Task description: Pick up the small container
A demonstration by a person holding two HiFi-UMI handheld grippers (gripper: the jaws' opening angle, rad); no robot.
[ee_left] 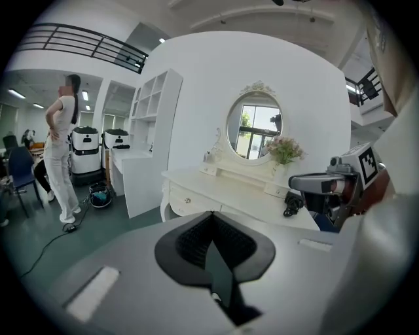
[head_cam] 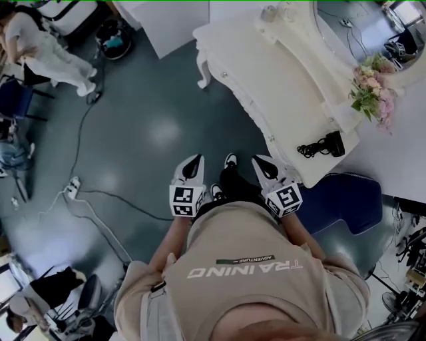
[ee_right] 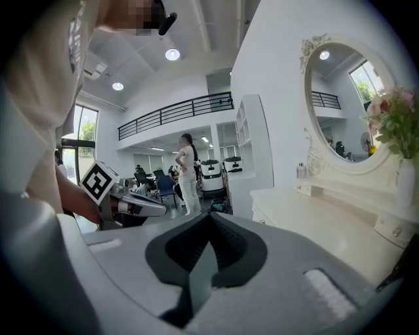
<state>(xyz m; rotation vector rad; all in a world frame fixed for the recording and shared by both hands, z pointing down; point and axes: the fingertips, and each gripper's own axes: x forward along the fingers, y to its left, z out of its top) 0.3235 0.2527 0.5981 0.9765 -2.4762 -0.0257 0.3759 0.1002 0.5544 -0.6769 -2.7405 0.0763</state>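
Far left of the room: a person [head_cam: 40, 46] in white stands on the dark floor [head_cam: 153, 133], well apart from the furniture.
Near left: a cable [head_cam: 100, 198] trails over the floor from a white power strip [head_cam: 72, 187].
Left claw: the left gripper [head_cam: 195, 162] [ee_left: 211, 222] is held out in front of the body, tilted a little down; its jaws are pressed together with nothing between them.
Right claw: the right gripper [head_cam: 261, 163] [ee_right: 209, 222] is just beside the left one at the same height; its jaws are also pressed together and hold nothing.
Furniture: a white dressing table [head_cam: 266, 80] stands far and to the right of both claws, with an oval mirror [ee_left: 254, 127] at its back.
Task's thing, place: the small container [head_cam: 269, 12] [ee_left: 208, 156] [ee_right: 301, 171] sits at the far end of the table's raised back ledge, just left of the mirror, well apart from both grippers.
Task's thing, axis: it stands upright, long axis up and down, top toward the ceiling.
Task's thing, look: pale and glassy, and round from above; finer detail is too small to tell.
Near end of table: a black cord [head_cam: 323, 145] lies coiled on the top.
Right of mirror: pink and white flowers [head_cam: 373, 90].
Near right: a blue stool [head_cam: 346, 203] stands just beside the table's near end.
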